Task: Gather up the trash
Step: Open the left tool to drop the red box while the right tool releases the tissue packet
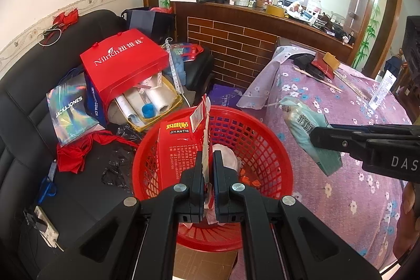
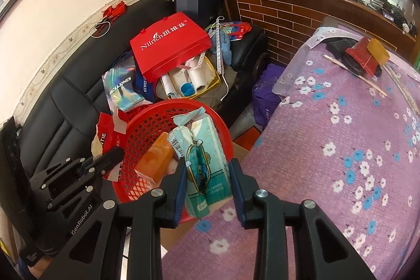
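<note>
A red mesh basket (image 1: 273,146) stands between a black sofa and a table. My left gripper (image 1: 208,158) is shut on a torn red cardboard box (image 1: 178,146) printed JIYANTIE, holding it over the basket's inside. White crumpled paper (image 1: 225,156) lies in the basket. In the right wrist view my right gripper (image 2: 207,167) is shut on a teal tissue pack (image 2: 204,156), which hangs over the basket rim (image 2: 147,120) beside the table edge. An orange wrapper (image 2: 157,159) lies in the basket. The left gripper (image 2: 113,155) with the red box (image 2: 107,138) shows at the left.
The table wears a purple floral cloth (image 1: 341,101); chopsticks (image 2: 354,75), a red pouch (image 2: 362,54) and a white tube (image 1: 382,88) lie on it. The black sofa (image 1: 31,101) carries a red Nilrich bag (image 1: 123,62), other bags and a power strip (image 1: 42,225).
</note>
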Demonstrator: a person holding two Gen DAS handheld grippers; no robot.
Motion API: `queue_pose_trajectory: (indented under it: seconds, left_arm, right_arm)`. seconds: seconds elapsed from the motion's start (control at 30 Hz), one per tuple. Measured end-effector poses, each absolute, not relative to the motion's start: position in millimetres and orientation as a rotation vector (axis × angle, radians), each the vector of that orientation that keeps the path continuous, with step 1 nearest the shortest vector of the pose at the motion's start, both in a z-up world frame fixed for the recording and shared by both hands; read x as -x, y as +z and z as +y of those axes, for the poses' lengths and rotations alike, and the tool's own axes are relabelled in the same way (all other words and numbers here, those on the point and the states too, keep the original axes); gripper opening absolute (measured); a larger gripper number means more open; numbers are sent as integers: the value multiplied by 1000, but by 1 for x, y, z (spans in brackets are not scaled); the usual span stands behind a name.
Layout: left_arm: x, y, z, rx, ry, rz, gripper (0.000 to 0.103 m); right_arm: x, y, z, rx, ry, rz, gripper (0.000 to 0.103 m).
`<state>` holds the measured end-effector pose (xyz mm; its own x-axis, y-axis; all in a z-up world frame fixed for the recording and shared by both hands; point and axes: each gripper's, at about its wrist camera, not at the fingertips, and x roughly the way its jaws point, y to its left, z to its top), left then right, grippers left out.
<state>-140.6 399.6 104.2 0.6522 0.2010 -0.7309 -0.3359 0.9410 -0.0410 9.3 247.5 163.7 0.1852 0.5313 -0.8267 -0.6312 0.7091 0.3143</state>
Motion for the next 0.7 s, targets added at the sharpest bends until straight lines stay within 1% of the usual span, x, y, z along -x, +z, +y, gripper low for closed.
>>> queue_pose_trajectory:
  seconds: [0.7]
  left_arm:
    - [132,89,414,190,311,826,5]
  right_arm:
    - [-24,148,266,81,821,1161,34]
